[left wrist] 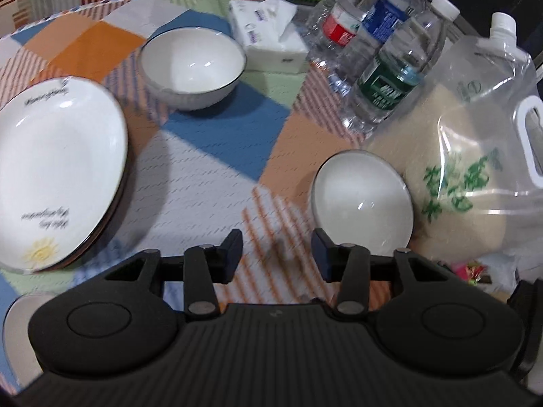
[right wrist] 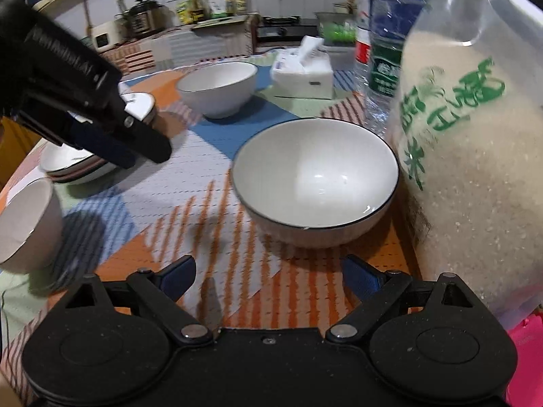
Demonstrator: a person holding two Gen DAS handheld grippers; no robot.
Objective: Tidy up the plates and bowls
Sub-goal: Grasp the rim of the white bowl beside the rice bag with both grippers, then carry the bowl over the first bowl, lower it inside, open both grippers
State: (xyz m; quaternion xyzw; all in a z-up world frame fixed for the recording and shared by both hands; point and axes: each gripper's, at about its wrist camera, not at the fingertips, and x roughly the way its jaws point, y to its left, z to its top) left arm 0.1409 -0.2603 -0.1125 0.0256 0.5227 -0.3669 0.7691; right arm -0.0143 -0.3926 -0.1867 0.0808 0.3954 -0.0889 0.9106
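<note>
A stack of white plates (left wrist: 57, 169) with a sun print sits at the left; it also shows in the right wrist view (right wrist: 81, 166). A white bowl (left wrist: 193, 68) stands at the back (right wrist: 217, 86). A second white bowl (left wrist: 363, 200) stands beside the rice jug, straight ahead of my right gripper (right wrist: 314, 179). A third bowl (right wrist: 27, 224) sits at the near left, its edge in the left wrist view (left wrist: 20, 332). My left gripper (left wrist: 276, 254) is open and empty above the cloth, and shows in the right wrist view (right wrist: 142, 149). My right gripper (right wrist: 269, 276) is open and empty.
A clear jug of rice (left wrist: 475, 169) stands at the right (right wrist: 475, 169). Water bottles (left wrist: 390, 61) and a tissue pack (left wrist: 271, 34) stand at the back. The patchwork tablecloth (left wrist: 210, 176) covers the table. A kitchen counter (right wrist: 203, 23) lies beyond.
</note>
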